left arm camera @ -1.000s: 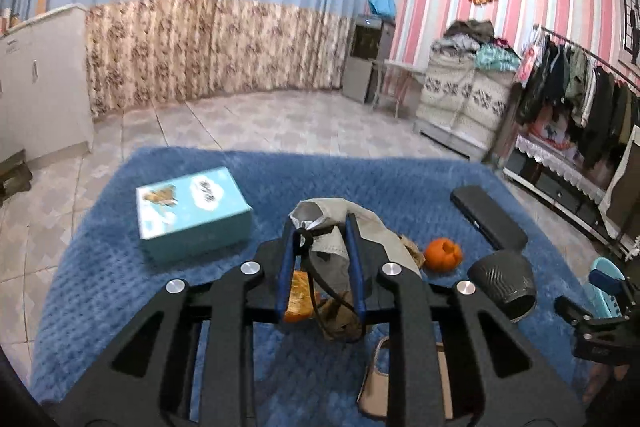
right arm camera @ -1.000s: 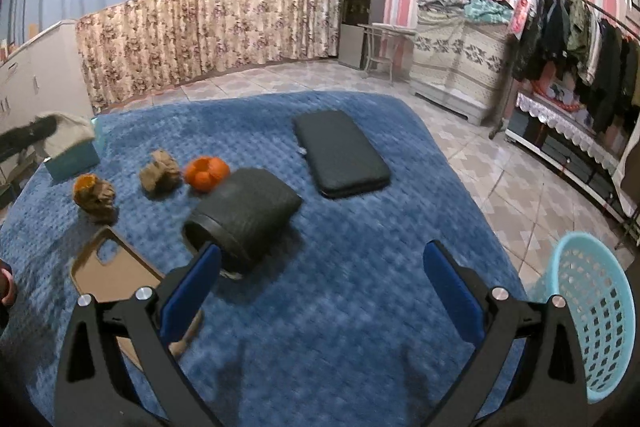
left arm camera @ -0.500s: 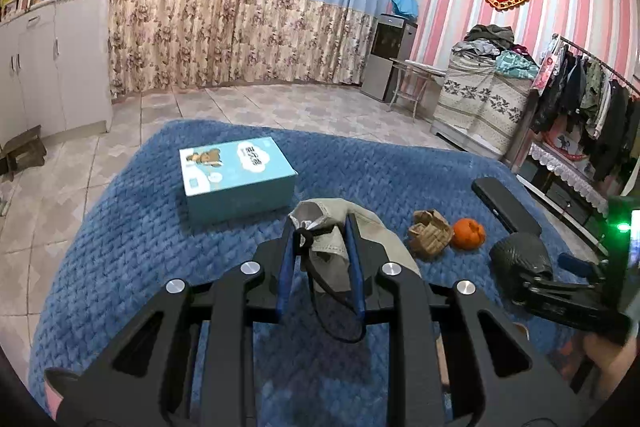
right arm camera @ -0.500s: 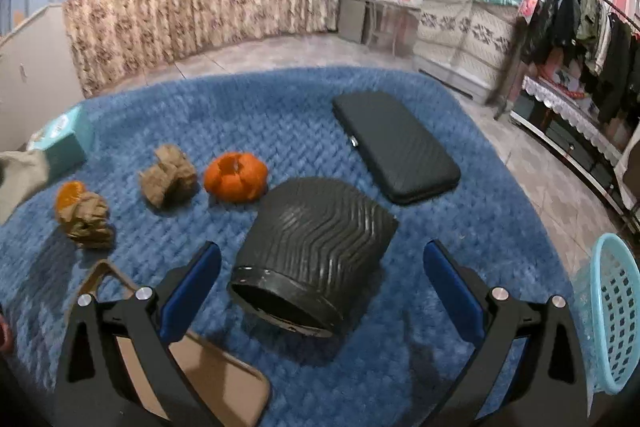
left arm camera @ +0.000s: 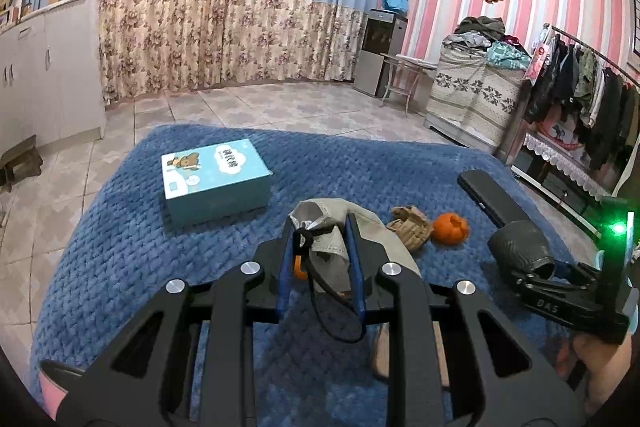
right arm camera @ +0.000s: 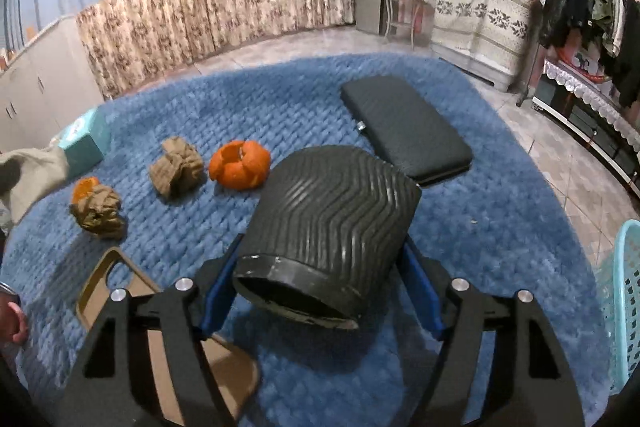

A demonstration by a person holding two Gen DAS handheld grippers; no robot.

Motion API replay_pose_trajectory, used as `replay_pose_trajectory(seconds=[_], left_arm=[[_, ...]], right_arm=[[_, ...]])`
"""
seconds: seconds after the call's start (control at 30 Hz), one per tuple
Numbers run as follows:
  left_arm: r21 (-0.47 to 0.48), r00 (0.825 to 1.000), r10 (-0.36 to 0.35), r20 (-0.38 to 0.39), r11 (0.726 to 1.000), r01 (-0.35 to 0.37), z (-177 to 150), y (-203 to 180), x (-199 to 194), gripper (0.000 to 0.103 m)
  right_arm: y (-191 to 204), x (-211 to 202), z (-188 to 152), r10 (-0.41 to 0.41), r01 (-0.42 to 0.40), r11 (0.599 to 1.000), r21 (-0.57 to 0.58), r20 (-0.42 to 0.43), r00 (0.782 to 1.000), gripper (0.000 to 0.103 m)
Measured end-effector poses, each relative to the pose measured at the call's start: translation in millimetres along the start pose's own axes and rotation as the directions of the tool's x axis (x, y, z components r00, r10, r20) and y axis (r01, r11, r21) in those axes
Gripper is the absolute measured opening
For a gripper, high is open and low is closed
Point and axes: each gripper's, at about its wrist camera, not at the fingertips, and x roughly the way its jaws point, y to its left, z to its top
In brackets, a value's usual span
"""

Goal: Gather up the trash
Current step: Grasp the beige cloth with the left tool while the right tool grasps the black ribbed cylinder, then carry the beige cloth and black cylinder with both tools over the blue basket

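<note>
My left gripper (left arm camera: 320,225) is shut on a beige cloth bag (left arm camera: 328,247) with a black cord, held above the blue rug (left arm camera: 120,247). My right gripper (right arm camera: 320,245) straddles a black ribbed bin (right arm camera: 332,211) lying on its side. Its jaws are closing and the pads touch the bin's two sides near the rim. On the rug lie an orange peel (right arm camera: 240,167), a crumpled brown paper (right arm camera: 176,167), and another paper wad with peel (right arm camera: 98,211). The bin (left arm camera: 520,247) and the peel (left arm camera: 450,227) also show in the left wrist view.
A teal box (left arm camera: 216,179) stands at the rug's far left. A black flat case (right arm camera: 404,127) lies beyond the bin. A brown phone case (right arm camera: 132,291) lies near my right gripper. A light-blue basket (right arm camera: 624,299) stands off the rug's right edge. Tiled floor surrounds the rug.
My right gripper has come forward and down onto the bin, and its jaws have narrowed from wide apart to hugging it. The left gripper still holds the bag.
</note>
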Motion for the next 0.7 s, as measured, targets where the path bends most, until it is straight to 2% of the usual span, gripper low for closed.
replay_pose_trajectory(seconds=[0.17,0.37,0.7], left_arm=[[0.024,1.0,-0.027,0.015,0.999,0.026,6,-25,-7,0.022],[0.062,0.994,-0.104,0.033,0.993,0.102,8,-78,-16,0.022],[0.145,0.966,-0.258,0.015,0.957,0.253,3,-183,-16,0.022]], right_arm=[[-31,-36,-2,-0.016,0.015,1.0,0.012,0.064,0.998,0.073],[-83,-81,-6,-0.096,0.092,0.995,0.036,0.122,0.988,0.073],[-174,-156,-25,-0.227,0.205,0.97,0.128,0.189,0.956,0.073]])
